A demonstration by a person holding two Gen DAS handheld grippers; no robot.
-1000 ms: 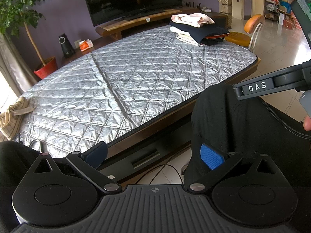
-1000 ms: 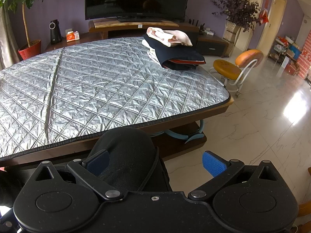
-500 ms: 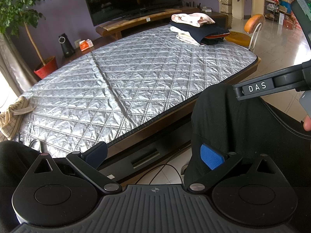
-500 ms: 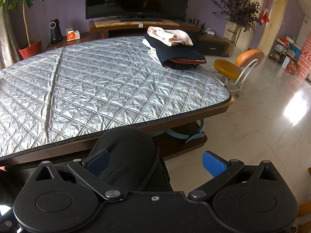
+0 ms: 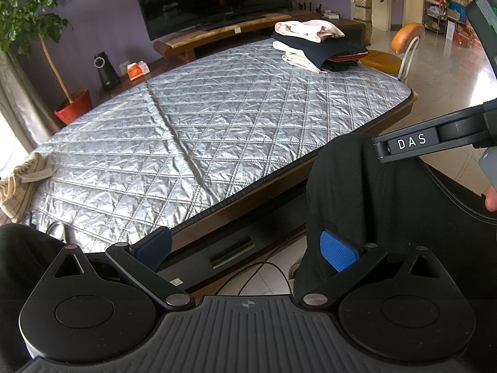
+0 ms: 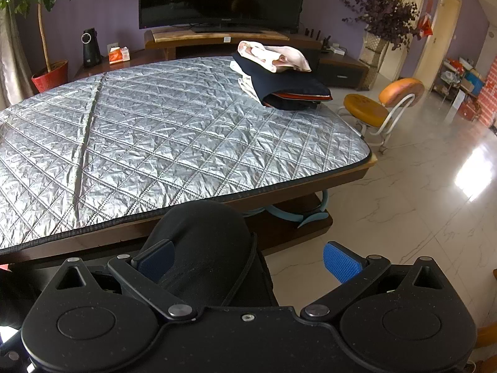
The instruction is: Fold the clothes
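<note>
- at the far left of the left wrist view i see a pale sneaker at the edge of the silver quilted table cover.
- low in that frame, my left gripper is spread wide and holds nothing, with a black-clad knee past its right finger.
- upper right of centre, the stack of folded clothes sits on the cover's far corner.
- in the right wrist view, my right gripper is also wide open and empty, with the stack at upper centre.
</note>
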